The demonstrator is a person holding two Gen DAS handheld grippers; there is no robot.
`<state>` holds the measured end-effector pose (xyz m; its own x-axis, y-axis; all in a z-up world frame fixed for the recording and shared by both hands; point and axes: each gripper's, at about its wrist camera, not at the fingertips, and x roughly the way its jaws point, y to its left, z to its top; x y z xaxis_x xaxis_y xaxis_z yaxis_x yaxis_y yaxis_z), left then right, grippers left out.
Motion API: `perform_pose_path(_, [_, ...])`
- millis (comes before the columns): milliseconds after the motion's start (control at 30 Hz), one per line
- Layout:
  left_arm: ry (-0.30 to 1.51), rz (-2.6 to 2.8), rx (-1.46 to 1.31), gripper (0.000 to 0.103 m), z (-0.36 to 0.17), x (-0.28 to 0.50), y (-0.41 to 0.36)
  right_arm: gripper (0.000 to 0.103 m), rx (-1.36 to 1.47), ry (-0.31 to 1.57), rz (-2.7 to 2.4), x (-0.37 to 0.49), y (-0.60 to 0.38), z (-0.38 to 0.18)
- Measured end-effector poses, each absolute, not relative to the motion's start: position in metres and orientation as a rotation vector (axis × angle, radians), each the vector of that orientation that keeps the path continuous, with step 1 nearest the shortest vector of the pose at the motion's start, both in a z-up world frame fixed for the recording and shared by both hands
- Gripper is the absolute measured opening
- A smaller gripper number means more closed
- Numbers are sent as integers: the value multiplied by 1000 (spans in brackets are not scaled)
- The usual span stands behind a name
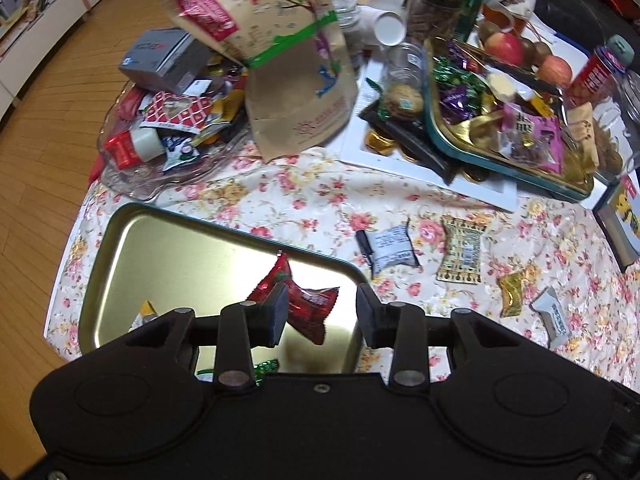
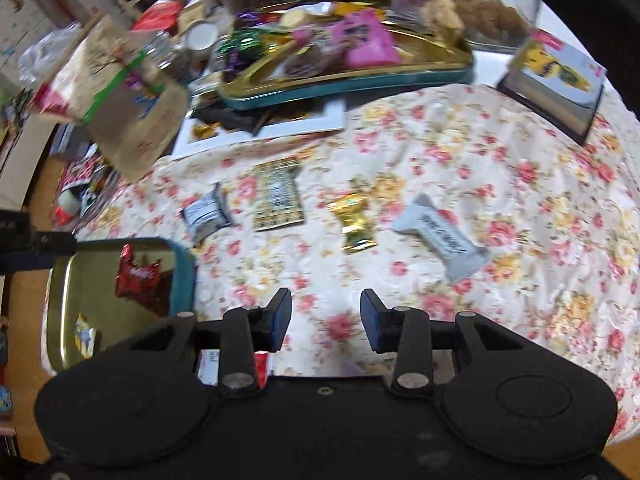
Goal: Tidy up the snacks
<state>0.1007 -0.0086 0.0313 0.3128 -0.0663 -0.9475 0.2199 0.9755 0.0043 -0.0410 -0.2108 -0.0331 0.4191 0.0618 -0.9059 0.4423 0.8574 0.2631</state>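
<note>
A gold tin tray (image 1: 180, 248) with a teal rim lies at the near left of the flowered tablecloth. A red-wrapped candy (image 1: 308, 304) rests in it, along with a yellow-white wrapper and a green one near its front edge. My left gripper (image 1: 322, 300) hangs open above the tray's right end, its pads clear of the red candy. Several loose snacks lie on the cloth: a grey-white packet (image 2: 206, 216), a gold patterned packet (image 2: 278, 196), a gold candy (image 2: 354, 216) and a grey bar (image 2: 444, 240). My right gripper (image 2: 325, 304) is open over bare cloth, nearer than these snacks.
A brown paper bag (image 1: 288, 52) leans over a glass dish (image 1: 132, 184) of mixed snacks at the back left. A second teal tray (image 1: 516, 172) full of candies, jars, apples and a book (image 2: 556, 76) crowd the far side. The table edge drops to wooden floor on the left.
</note>
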Motion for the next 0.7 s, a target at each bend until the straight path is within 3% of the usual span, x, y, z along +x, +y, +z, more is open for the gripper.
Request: perform_pose_path(700, [1249,-296,175,47,30,90,-54,41,619,1098,-495,-64,-285,-50])
